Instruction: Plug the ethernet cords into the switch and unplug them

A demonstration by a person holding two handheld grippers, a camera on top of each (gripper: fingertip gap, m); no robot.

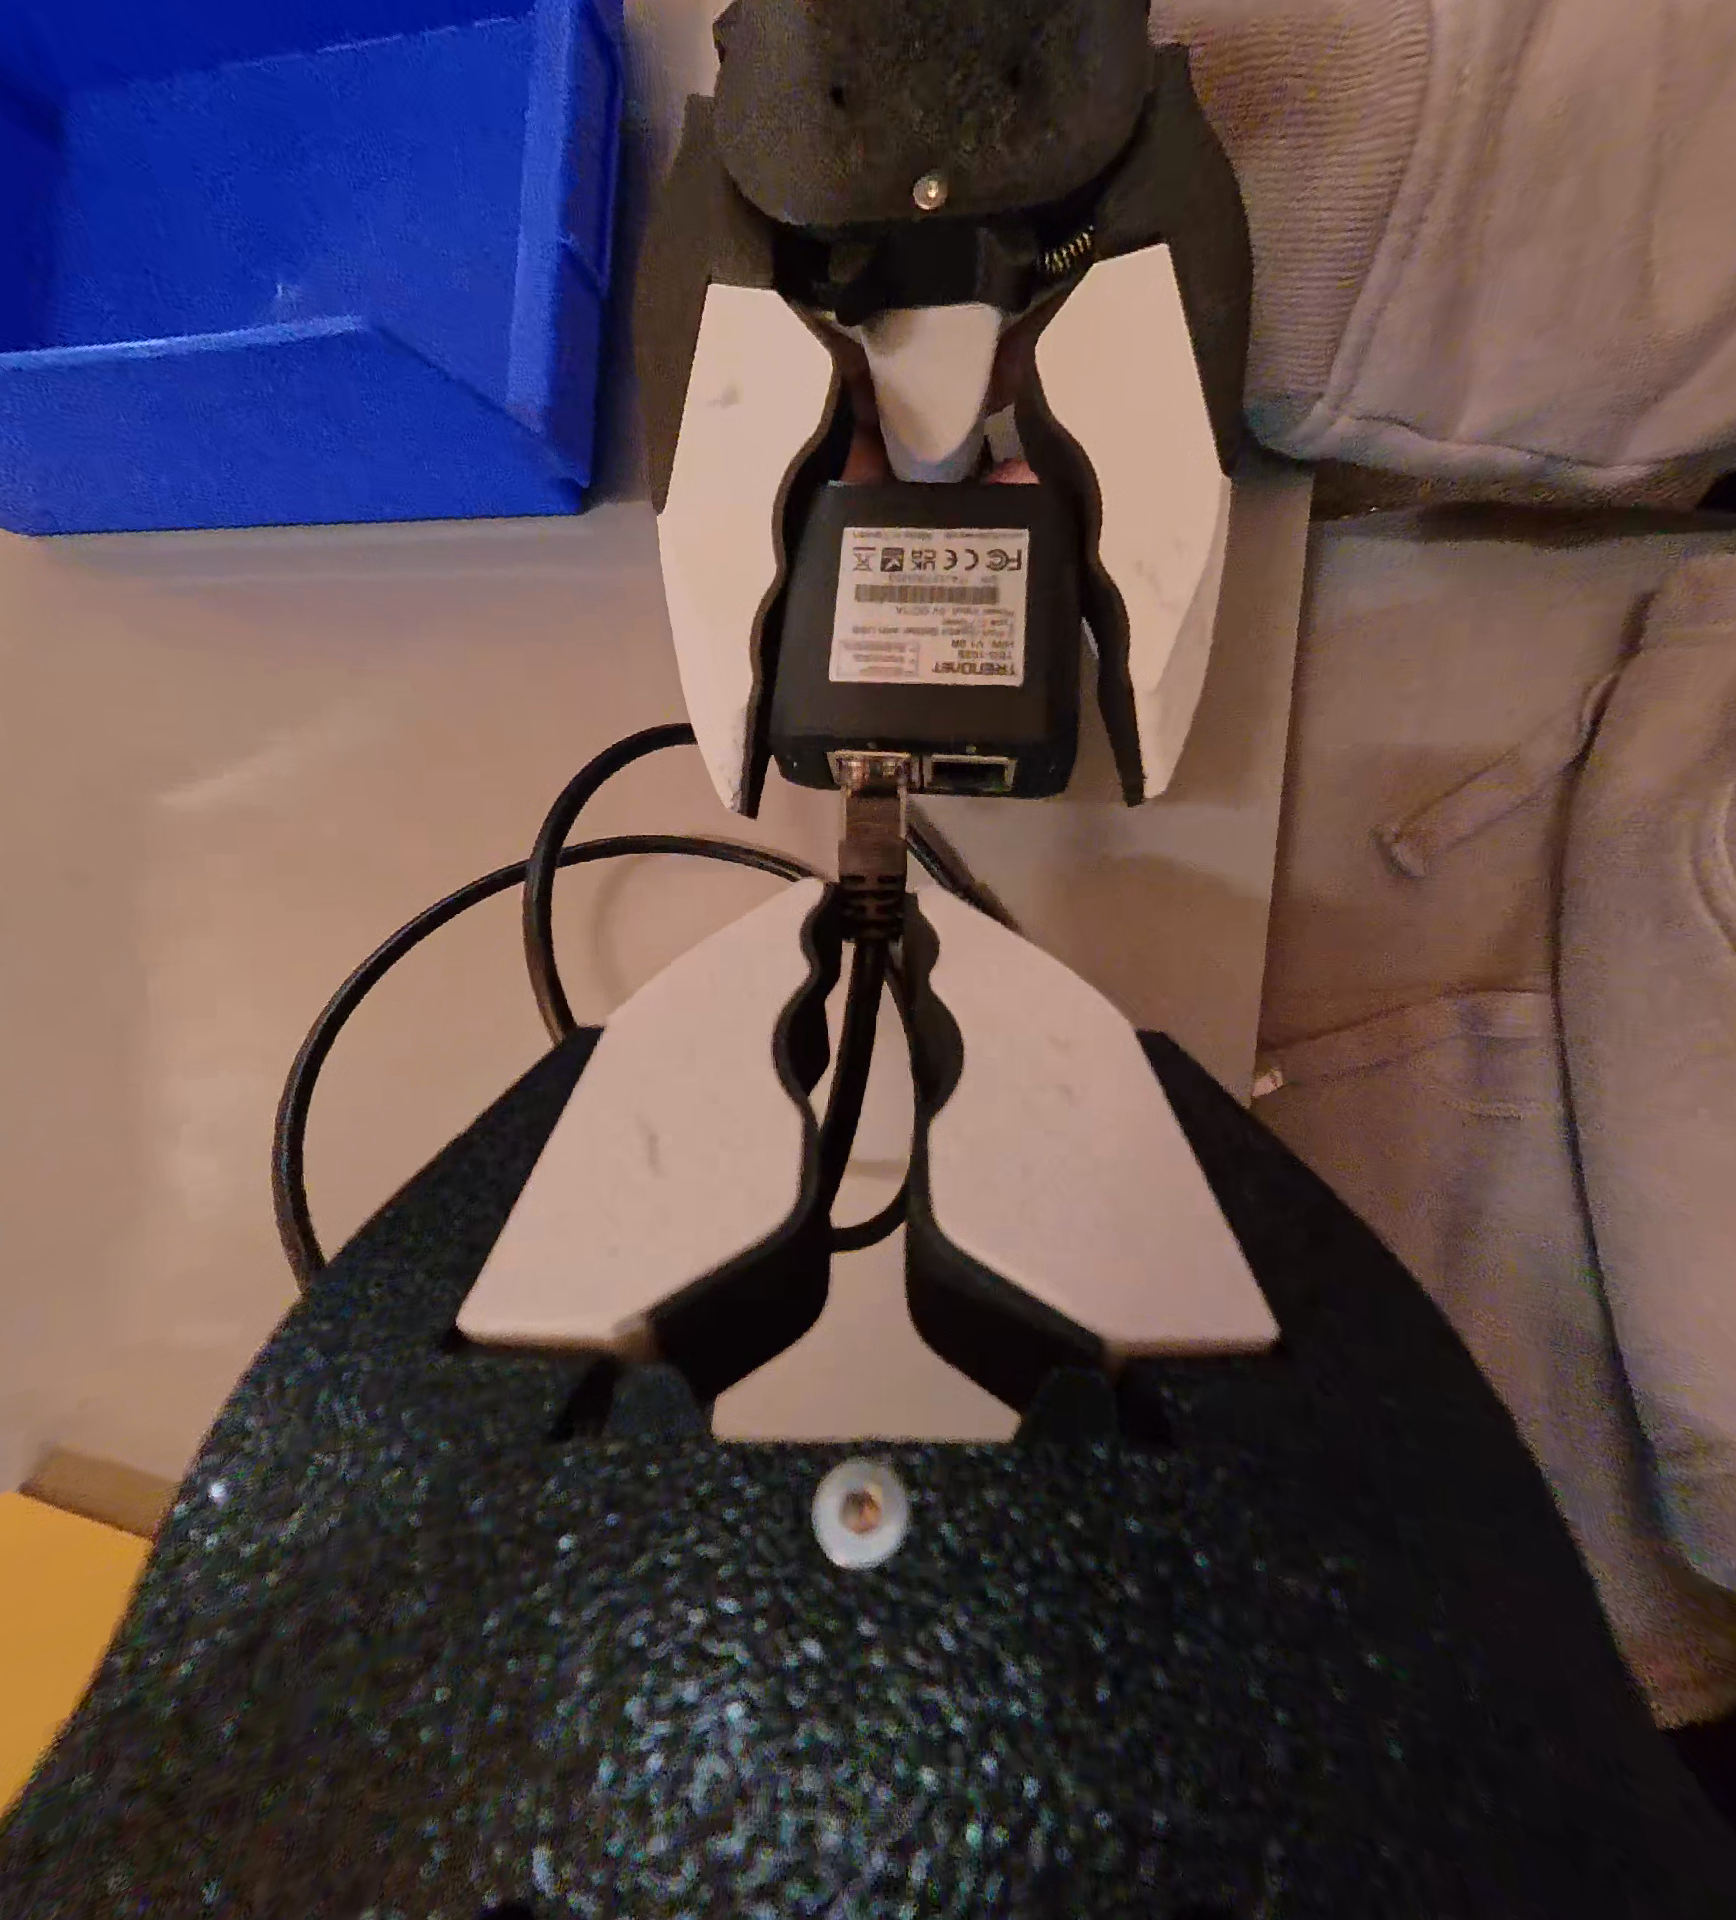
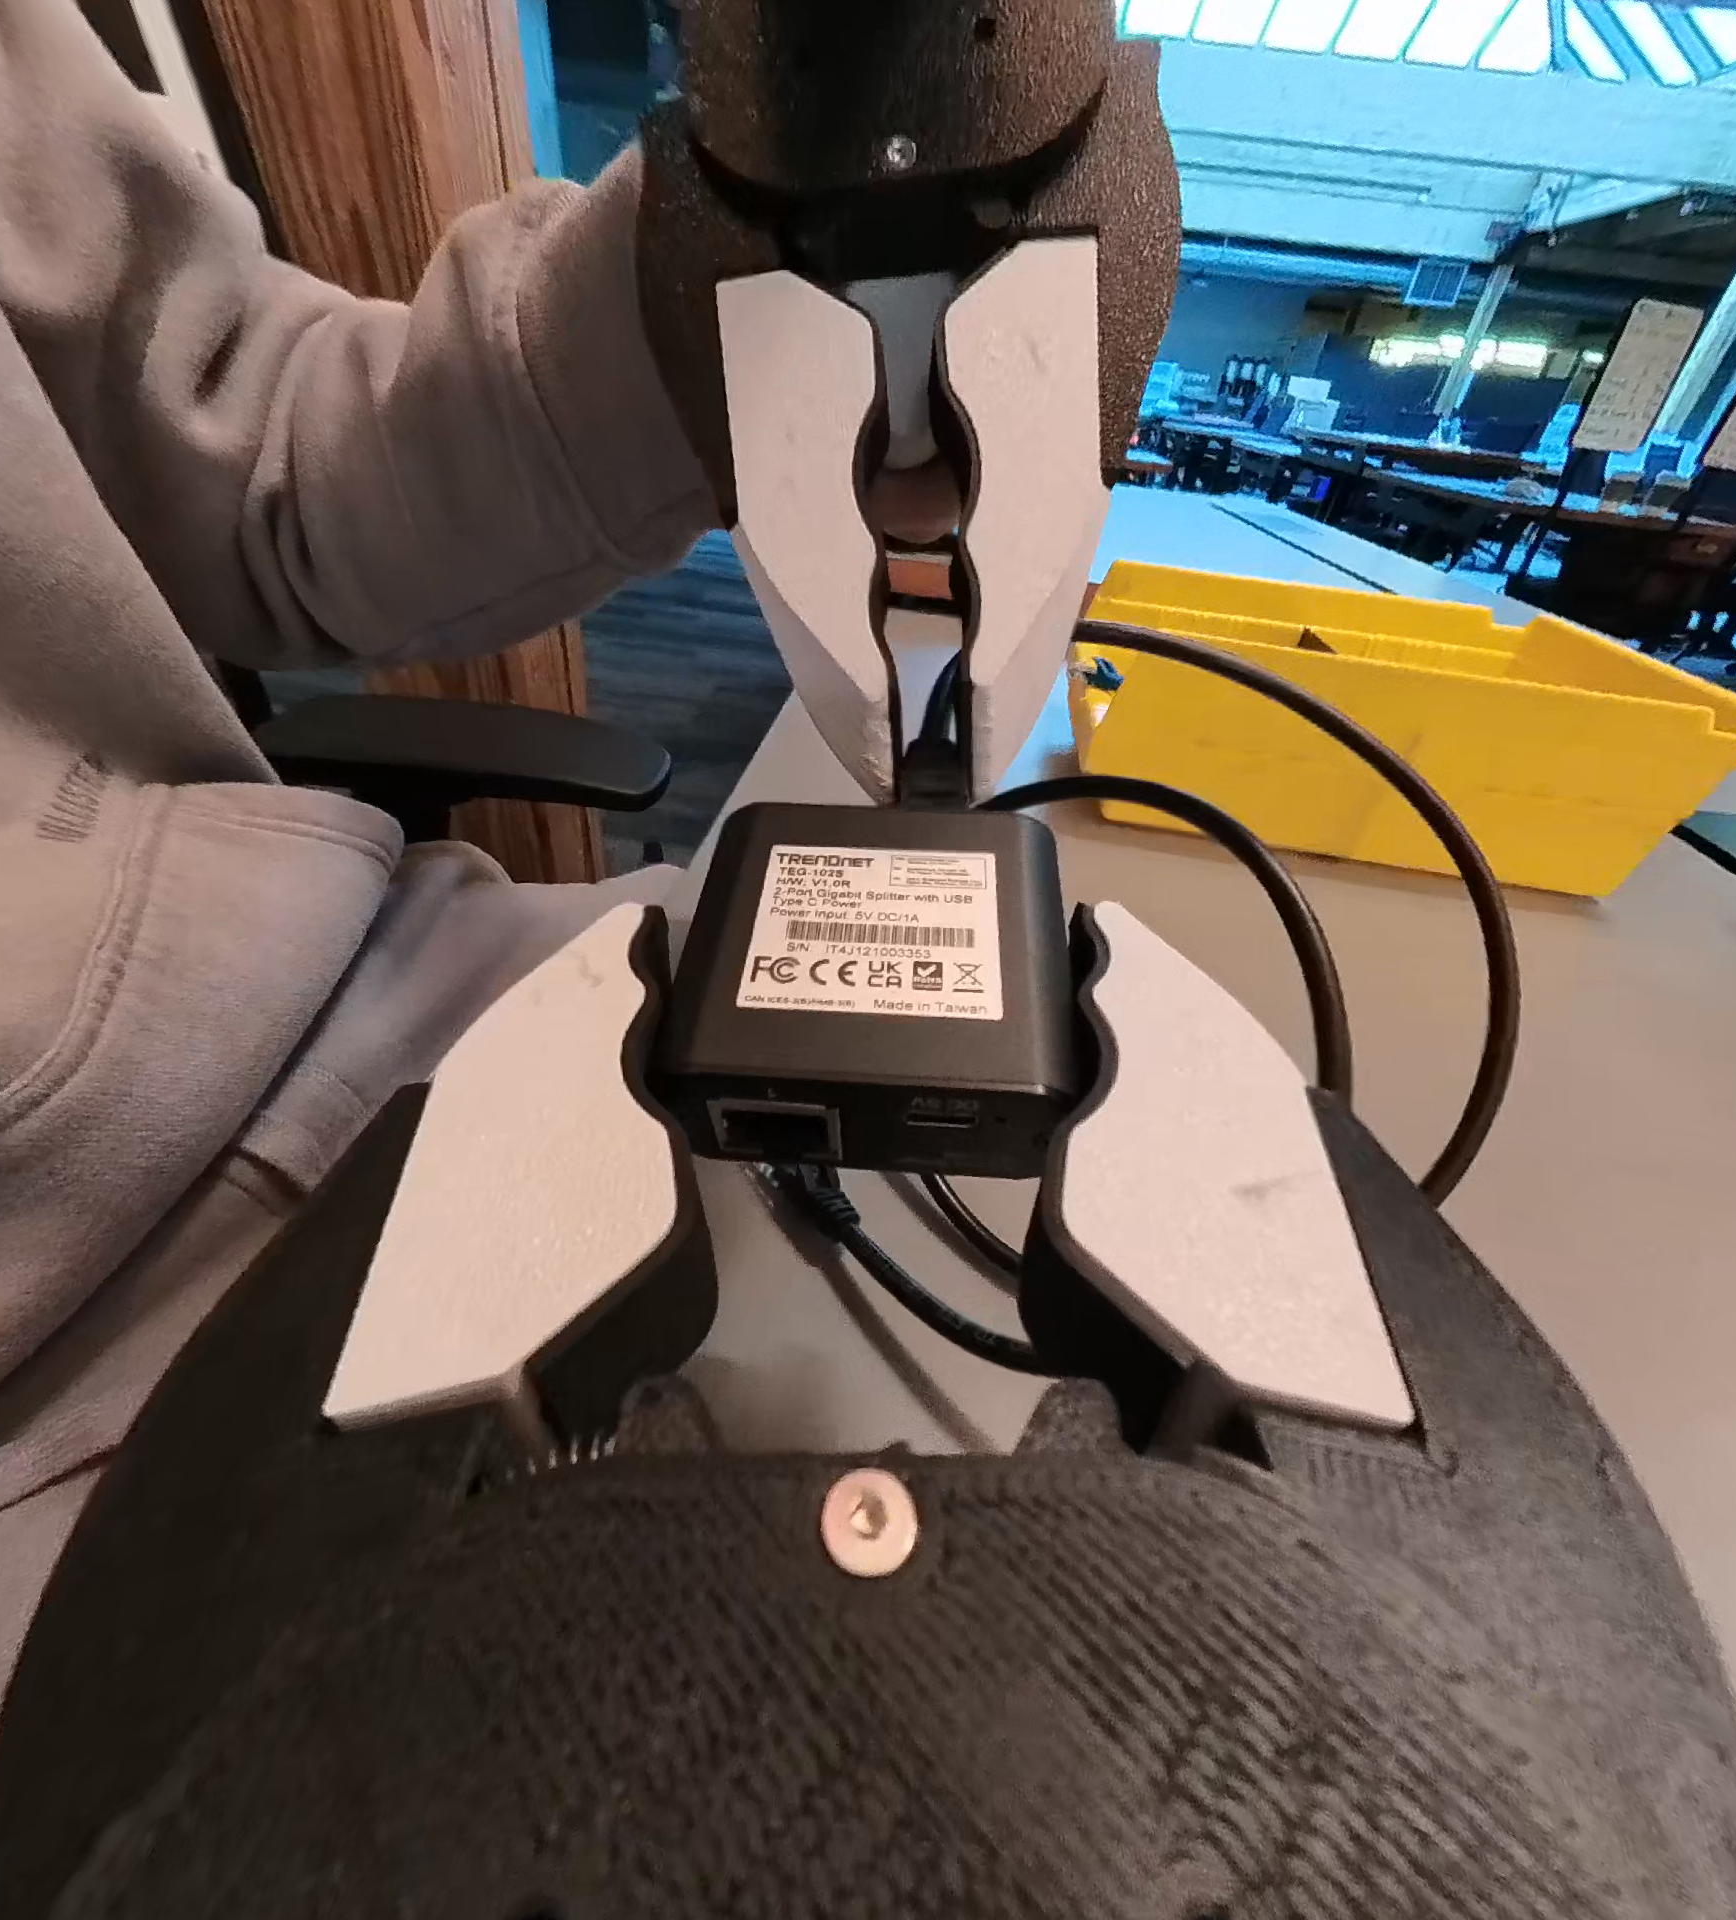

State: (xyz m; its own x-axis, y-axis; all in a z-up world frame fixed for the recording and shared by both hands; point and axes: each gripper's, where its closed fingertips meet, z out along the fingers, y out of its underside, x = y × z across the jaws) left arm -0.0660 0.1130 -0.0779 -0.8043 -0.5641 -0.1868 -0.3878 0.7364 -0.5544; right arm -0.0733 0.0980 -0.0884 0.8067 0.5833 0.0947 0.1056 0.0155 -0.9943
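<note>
A small black switch point(image 1: 926, 634) with a white label is held above the table in my right gripper point(image 1: 937, 795), which is shut on its two sides. In the right wrist view the switch point(image 2: 869, 966) sits between my right gripper's point(image 2: 869, 920) fingers. My left gripper point(image 1: 864, 904) is shut on the boot of a black ethernet cord point(image 1: 407, 987). Its plug point(image 1: 869, 790) has its tip in the switch's left port. The port beside it point(image 1: 968, 774) is empty. My left gripper point(image 2: 931, 774) also shows at the switch's far side. Another black plug point(image 2: 812, 1195) lies under the switch.
A blue bin point(image 1: 220, 312) stands on the grey table point(image 1: 116, 727). A yellow bin point(image 2: 1415, 727) stands beyond the cord's loop point(image 2: 1466, 935). A person in a grey hoodie point(image 2: 116, 520) sits close at the table's edge, beside a black chair armrest point(image 2: 459, 748).
</note>
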